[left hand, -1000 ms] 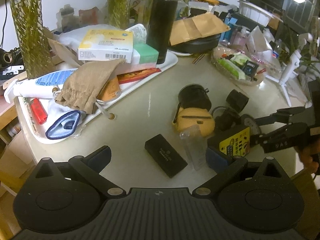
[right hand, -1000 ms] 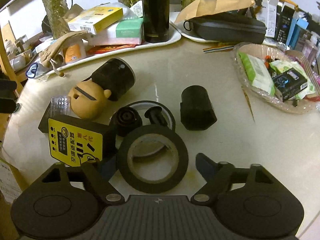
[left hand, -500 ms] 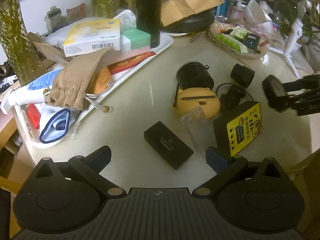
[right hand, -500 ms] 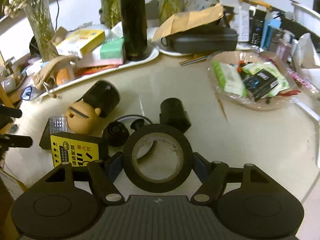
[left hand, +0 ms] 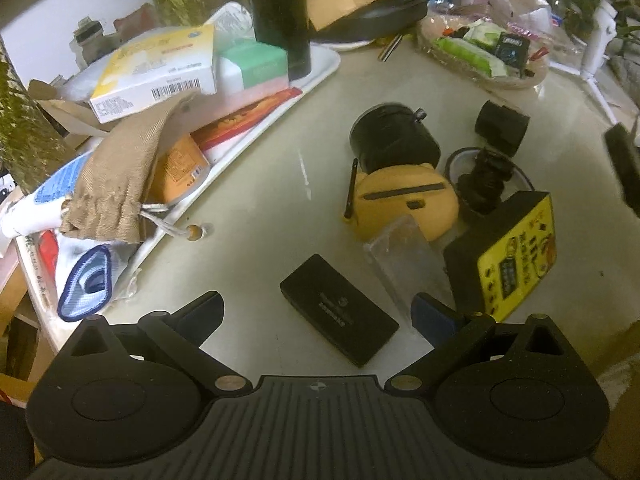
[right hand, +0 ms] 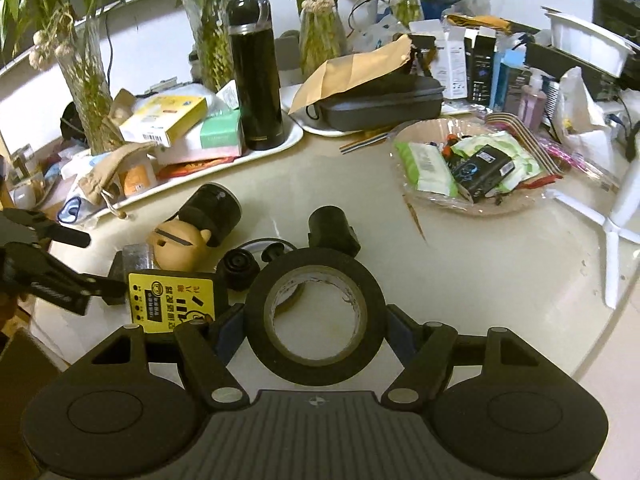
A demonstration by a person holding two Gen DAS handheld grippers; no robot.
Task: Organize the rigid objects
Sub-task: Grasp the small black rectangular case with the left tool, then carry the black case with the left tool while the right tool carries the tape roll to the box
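**Tongs and loose items on a cluttered round table**

Right gripper point(right hand: 316, 320): fingers pinch a black tape roll point(right hand: 315, 316) from both sides, its hole facing the camera; the roll is carried clear of the pale table point(right hand: 460, 272).

Left gripper point(left hand: 316, 312): jaws spread wide, nothing between them, hanging over a flat black case point(left hand: 339, 310) that lies on the table at 6 o'clock in the left wrist view. In the right wrist view this same gripper shows at 9 o'clock.

Loose cluster, left wrist view, centred toward 3 o'clock:
- clear plastic box point(left hand: 404, 256), just beside the flat black case, at its 2 o'clock;
- yellow-labelled black box point(left hand: 508, 256), at 3 o'clock of the clear box;
- tan round figure point(left hand: 404, 204) with a black cylinder point(left hand: 394, 140) touching it at 12 o'clock;
- small black knob point(left hand: 482, 184) lying on a thin dark ring, beside the figure;
- black plug-shaped block point(left hand: 502, 126), at 1 o'clock of the knob.

White tray point(left hand: 316, 68), at 10 to 12 o'clock: holds a yellow carton point(left hand: 160, 68), a green-and-white box point(left hand: 256, 68), a black flask point(left hand: 280, 12) standing upright, and a tan drawstring pouch point(left hand: 120, 176).

Clear dish of packets point(right hand: 468, 168), right wrist view, at 2 o'clock, well apart from the cluster.
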